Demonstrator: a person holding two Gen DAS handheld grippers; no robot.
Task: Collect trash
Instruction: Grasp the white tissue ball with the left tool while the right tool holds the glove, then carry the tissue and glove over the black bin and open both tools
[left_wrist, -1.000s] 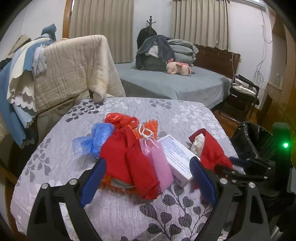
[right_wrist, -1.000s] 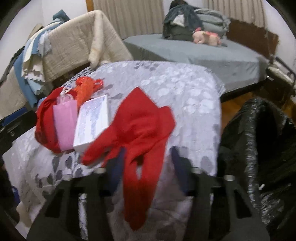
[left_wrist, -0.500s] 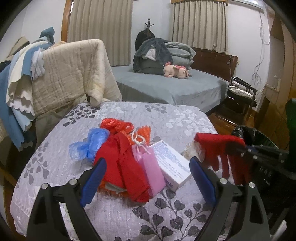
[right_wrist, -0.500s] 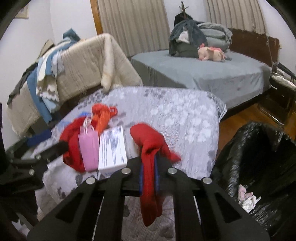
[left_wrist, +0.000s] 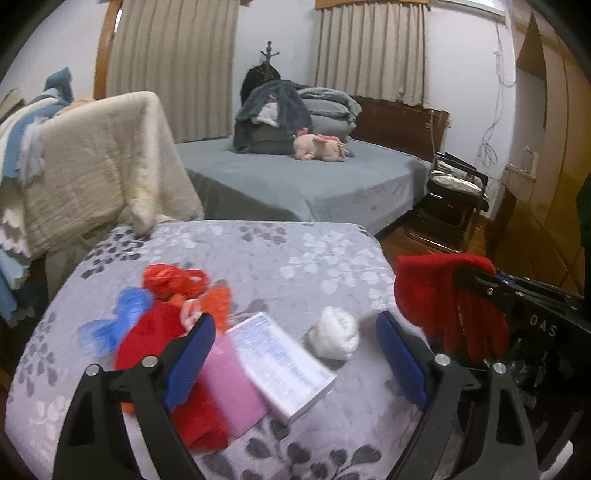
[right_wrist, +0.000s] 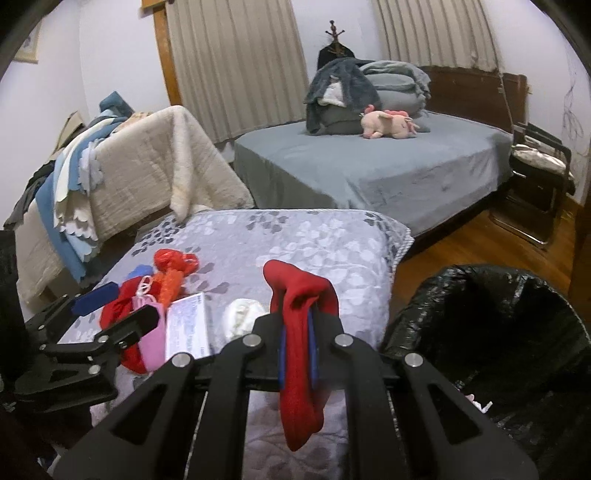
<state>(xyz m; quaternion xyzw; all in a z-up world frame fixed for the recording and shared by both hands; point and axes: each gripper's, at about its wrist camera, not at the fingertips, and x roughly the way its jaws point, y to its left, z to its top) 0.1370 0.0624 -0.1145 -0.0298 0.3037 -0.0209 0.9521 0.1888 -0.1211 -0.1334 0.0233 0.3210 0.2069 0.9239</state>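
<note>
The black-lined trash bin (right_wrist: 491, 343) stood just right of the right gripper (right_wrist: 297, 343), whose jaws were clenched on a red cloth (right_wrist: 301, 321) hanging clear of the counter (right_wrist: 295, 243). Swinging it over the rim before releasing seemed wisest. The left gripper (left_wrist: 295, 354) hung released above a white box (left_wrist: 282, 365) and crumpled tissue (left_wrist: 334, 332).

The black plastic-lined trash bin (right_wrist: 491, 354) runs off the right wrist view's right and bottom edges, its contents lost in shadow apart from pale scraps too small to identify. The print on the flat white cardboard box (left_wrist: 281, 365) is blurred beyond reading in both views. The pink paper gift bag (left_wrist: 232, 387) lies partly hidden behind the left gripper's blue-padded finger (left_wrist: 190, 360).
</note>
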